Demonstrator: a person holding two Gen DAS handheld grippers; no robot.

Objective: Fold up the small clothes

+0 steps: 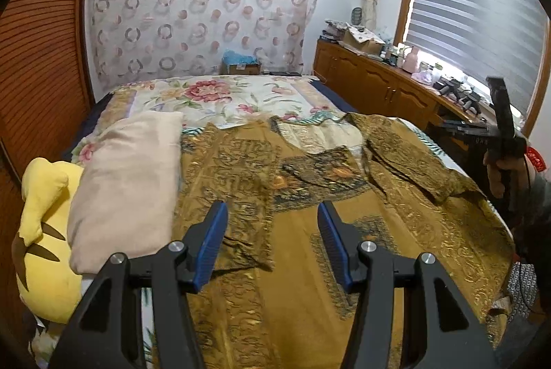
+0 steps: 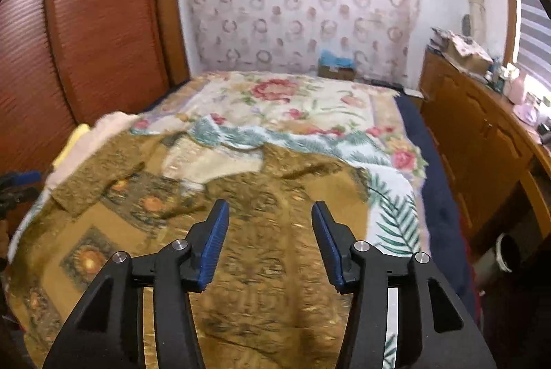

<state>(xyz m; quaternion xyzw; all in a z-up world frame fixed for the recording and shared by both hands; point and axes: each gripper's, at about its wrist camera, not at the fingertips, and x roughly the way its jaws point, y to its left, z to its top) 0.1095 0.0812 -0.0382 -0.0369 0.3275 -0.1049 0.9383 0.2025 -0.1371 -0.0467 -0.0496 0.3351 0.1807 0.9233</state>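
On the bed (image 1: 241,93), left wrist view: the gold patterned garment (image 1: 303,231) lay spread flat over the floral bedspread, collar toward the far end, one sleeve folded inward across its right side. Left gripper (image 1: 272,214) hung above the garment with jaws spread, nothing between the blue pads. Beige pillow (image 1: 127,183) and yellow plush toy (image 1: 44,231) sat beside the garment's left edge. Right gripper (image 1: 499,128), held in a hand at the frame's right edge; its jaw state could not be told here.

Right wrist view: right gripper (image 2: 270,214) above the garment (image 2: 261,248), jaws spread, empty. Wooden cabinet (image 2: 475,141) stood along the right.
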